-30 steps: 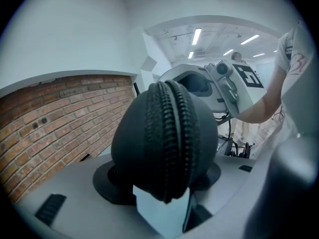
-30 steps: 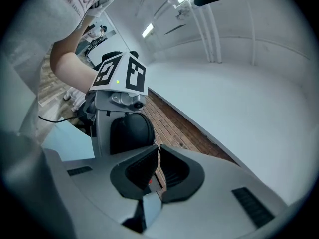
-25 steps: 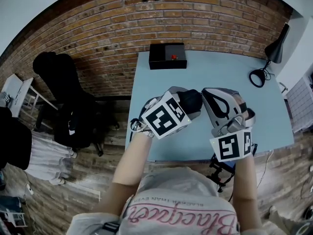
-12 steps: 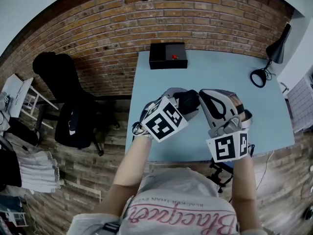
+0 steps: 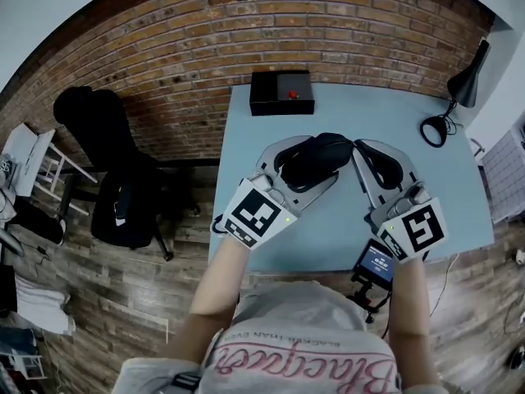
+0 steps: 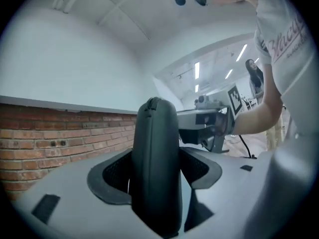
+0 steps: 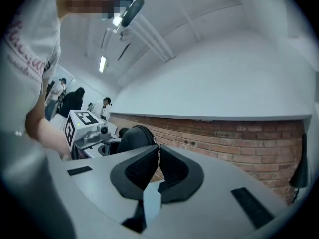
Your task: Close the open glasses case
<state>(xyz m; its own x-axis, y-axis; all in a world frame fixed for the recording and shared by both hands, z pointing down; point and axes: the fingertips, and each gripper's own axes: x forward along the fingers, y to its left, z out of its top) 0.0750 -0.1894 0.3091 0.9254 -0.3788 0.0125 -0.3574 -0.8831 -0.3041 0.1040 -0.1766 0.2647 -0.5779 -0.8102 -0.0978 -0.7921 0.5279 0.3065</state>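
Head view: at frame centre, the left gripper [image 5: 314, 162] pinches the dark glasses case [image 5: 326, 149] above the blue table [image 5: 353, 109]. The right gripper [image 5: 361, 149] sits just right of it.

Left gripper view: the jaws clamp the upright case [image 6: 154, 163] at centre.

Right gripper view: the jaws are pressed together and empty, with the case [image 7: 130, 138] at centre left.

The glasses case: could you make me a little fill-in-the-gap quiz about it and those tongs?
1. Of the left tongs and the right tongs, the glasses case is clamped in the ___ pair.
2. The right tongs are ___, with nothing visible between them.
3. The wall behind the blue table is built of ___.
Missing words: left; shut; brick.
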